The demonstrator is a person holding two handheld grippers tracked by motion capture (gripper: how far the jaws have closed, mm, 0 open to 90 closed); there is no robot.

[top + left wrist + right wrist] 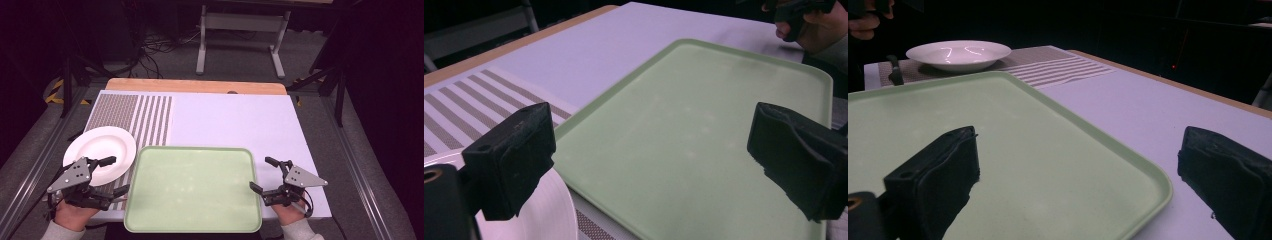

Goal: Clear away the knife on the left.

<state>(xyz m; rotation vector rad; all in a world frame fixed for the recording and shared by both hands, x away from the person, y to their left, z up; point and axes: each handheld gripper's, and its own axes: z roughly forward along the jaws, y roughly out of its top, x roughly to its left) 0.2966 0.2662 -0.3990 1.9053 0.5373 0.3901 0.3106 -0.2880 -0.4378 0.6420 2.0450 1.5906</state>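
An empty pale green tray [192, 187] lies at the table's near edge, in the middle. A white plate [100, 150] sits to its left on a striped placemat [145, 117]. My left gripper [116, 175] is open beside the tray's left rim, with one jaw over the plate and the other near the rim. My right gripper [262, 174] is open at the tray's right rim. In the left gripper view the gripper [654, 160] spans the plate [539, 215] and the tray [704, 115]. In the right gripper view the gripper [1080, 185] straddles the tray [998, 125] rim, with the plate [958, 52] beyond.
A white sheet [230, 122] covers the table, with a wooden strip [195, 86] along the far edge. A grey stand [242, 30] and cables lie on the floor behind. Metal rails run along both sides of the table.
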